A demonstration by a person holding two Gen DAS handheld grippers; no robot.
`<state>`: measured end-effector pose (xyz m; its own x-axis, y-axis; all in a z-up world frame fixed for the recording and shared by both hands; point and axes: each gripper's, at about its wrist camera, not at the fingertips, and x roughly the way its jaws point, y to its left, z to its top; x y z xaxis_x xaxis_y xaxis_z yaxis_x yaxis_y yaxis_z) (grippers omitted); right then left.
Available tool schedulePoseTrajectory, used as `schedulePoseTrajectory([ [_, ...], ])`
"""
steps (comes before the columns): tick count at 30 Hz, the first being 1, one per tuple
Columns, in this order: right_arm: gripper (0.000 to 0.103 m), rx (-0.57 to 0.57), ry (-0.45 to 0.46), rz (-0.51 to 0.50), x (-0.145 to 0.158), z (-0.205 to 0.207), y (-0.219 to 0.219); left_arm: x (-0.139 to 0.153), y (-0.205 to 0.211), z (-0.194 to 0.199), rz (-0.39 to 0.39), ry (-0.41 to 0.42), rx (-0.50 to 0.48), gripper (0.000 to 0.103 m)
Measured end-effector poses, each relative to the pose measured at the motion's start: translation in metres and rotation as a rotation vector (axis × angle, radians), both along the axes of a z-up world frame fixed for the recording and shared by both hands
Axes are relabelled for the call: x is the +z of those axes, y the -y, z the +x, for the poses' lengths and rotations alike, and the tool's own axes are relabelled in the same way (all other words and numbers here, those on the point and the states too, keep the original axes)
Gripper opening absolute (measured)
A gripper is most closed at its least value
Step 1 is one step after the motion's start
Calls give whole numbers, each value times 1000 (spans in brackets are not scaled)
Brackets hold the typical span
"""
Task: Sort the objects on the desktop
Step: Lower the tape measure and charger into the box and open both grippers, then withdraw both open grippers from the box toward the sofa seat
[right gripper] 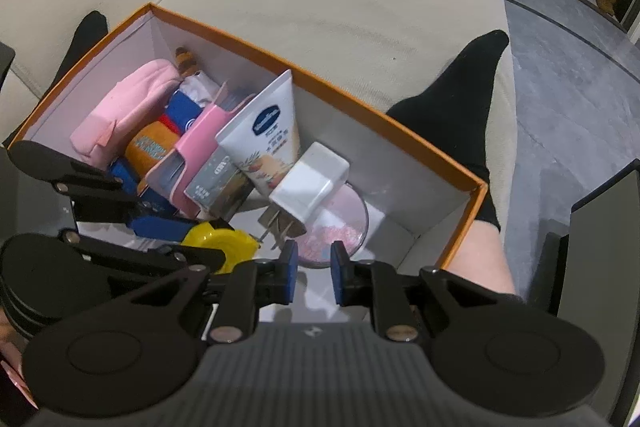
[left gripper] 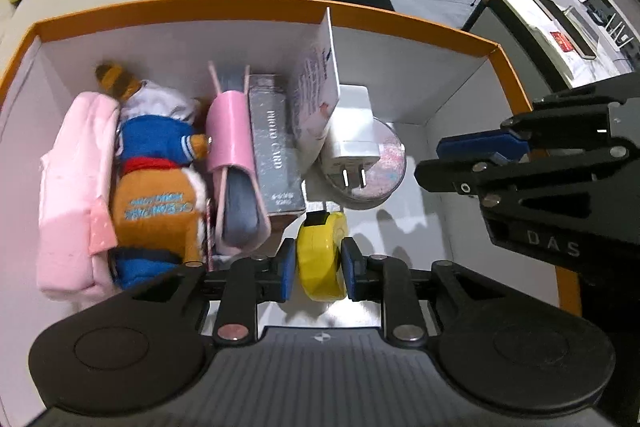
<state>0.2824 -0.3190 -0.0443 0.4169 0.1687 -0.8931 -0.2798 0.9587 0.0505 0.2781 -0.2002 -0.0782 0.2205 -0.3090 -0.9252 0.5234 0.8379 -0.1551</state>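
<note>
In the orange box (left gripper: 256, 3), a pink pouch (left gripper: 76, 187) lies far left, then a plush toy (left gripper: 156, 183). The yellow tape measure (left gripper: 322, 259) sits between the left gripper's (left gripper: 318, 269) blue pads (small gaps show each side). The right gripper (right gripper: 314, 273) is narrow and holds nothing.

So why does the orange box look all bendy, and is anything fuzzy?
Left wrist view: the fisheye lens curves the orange box, and the plush toy and pink pouch look slightly blurred. Right wrist view: the same bending, strongest near the edges; the white charger looks sharp.
</note>
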Motion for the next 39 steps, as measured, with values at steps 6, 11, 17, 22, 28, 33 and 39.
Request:
schedulePoseTrajectory([
  [6, 19, 14, -4, -4, -1, -4, -2, -1, -4, -2, 62, -9, 18, 33],
  [11, 19, 100, -33, 13, -1, -11, -11, 8, -11, -8, 24, 16, 13, 33],
  [17, 19, 202, -96, -3, -17, -15, -39, 34, -35, -29, 5, 117, 16, 33],
  [22, 19, 227, -182, 31, -34, -9, -55, 51, -58, -40, -26, 183, 58, 33],
  [28, 19, 201, -211, -39, -52, 6, -60, 62, -71, -49, -85, 214, 92, 33],
  [33, 17, 165, -183, -124, -58, 10, -58, 64, -78, -55, -100, 227, 104, 33],
  [39, 15, 39, -123, -111, -51, 17, -41, 63, -85, -62, -111, 231, 131, 33],
])
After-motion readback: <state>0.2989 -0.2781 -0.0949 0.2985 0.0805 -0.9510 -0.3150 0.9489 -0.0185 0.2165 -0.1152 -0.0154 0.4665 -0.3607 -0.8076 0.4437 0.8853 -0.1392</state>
